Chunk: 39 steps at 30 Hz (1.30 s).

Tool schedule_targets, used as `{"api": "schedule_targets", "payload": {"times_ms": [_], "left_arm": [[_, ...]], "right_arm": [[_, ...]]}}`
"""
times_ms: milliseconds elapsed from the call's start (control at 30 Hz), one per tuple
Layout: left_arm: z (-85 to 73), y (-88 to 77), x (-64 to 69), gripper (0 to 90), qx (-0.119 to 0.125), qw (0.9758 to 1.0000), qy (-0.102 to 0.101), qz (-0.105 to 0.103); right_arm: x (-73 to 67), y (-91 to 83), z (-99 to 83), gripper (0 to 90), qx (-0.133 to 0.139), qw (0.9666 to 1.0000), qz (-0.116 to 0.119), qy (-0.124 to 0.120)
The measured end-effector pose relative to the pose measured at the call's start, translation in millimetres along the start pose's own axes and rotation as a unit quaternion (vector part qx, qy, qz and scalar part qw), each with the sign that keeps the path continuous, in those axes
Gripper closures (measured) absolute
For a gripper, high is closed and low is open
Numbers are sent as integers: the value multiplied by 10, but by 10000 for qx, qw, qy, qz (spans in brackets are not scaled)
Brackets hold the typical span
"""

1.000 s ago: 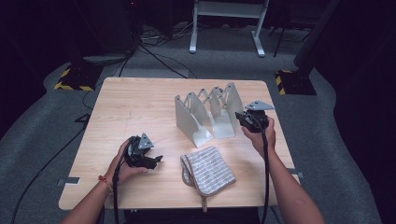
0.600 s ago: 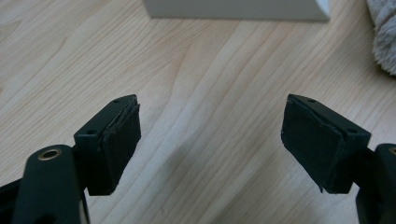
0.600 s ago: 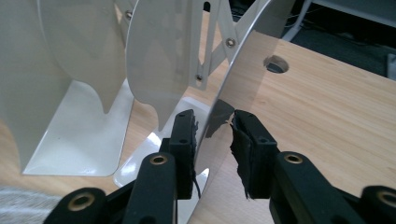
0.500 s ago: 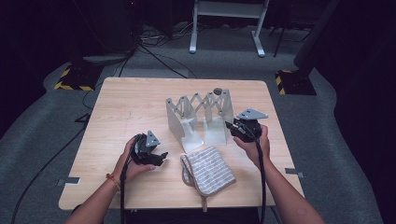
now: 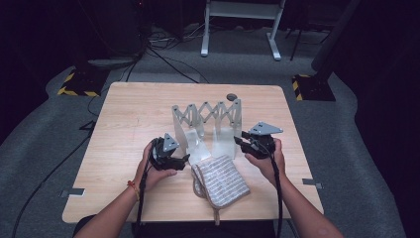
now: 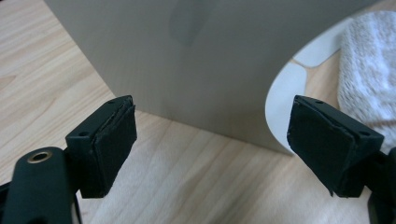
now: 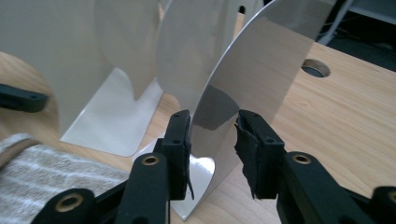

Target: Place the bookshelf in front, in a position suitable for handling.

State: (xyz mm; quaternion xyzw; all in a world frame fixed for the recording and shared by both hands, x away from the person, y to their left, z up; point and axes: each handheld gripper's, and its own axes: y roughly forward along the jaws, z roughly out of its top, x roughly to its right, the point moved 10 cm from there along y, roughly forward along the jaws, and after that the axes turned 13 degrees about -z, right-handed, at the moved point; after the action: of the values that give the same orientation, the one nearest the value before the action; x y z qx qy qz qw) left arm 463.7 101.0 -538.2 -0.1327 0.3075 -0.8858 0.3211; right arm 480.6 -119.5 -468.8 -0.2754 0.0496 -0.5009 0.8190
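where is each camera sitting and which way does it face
High view: above the person's side, looking forward and down on the table; both forearms, left gripper, right gripper.
Left gripper view: on that gripper, facing a rack panel; its open jaws.
Right gripper view: along its jaws, which have just been opening, an end panel between them, pads not pressing.
All three share the rack and the cloth.

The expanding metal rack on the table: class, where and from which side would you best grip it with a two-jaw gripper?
Grip the metal rack by an end panel: a thin upright sheet that fits between the jaws. Come level from the near side, pads flat on both faces, as the right gripper straddles it now. The scissor lattice would probably flex.
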Motion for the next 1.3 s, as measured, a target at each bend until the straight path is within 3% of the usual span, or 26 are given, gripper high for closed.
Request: {"api": "schedule_targets", "payload": {"times_ms": [100, 233, 333, 700, 867, 1000, 1167, 1267, 1300], "left_arm": [[7, 61, -62, 177, -112, 9995, 8, 296], [43, 82, -134, 160, -57, 9994, -143, 312], [39, 61, -175, 160, -48, 9992, -103, 384], [-44, -148, -488, 161, -46, 9968, -129, 784], [-109, -246, -629, 162, -49, 9970, -311, 706], [-155, -327, -653, 175, -43, 9977, -246, 623], [-244, -434, -560, 184, -182, 9988, -32, 454], [-336, -528, -477, 181, -316, 9994, -20, 139], [-369, -565, -459, 178, -295, 9995, -5, 103]], "right_arm": [[-11, -17, -4, 658, 38, 9999, -24, -100], [-9, 1, -15, 629, 50, 10000, -6, -70], [-3, 15, -37, 611, 49, 9999, -41, -133], [167, 51, -103, 524, -10, 9997, -242, -7], [268, 37, -132, 504, -28, 9994, -344, 58], [308, -14, -149, 478, 6, 9995, -279, 164], [277, -189, -205, 439, 74, 9998, -88, 151], [233, -329, -250, 421, 125, 9998, 57, 146], [182, -423, -280, 408, 153, 9995, 210, 165]]}}
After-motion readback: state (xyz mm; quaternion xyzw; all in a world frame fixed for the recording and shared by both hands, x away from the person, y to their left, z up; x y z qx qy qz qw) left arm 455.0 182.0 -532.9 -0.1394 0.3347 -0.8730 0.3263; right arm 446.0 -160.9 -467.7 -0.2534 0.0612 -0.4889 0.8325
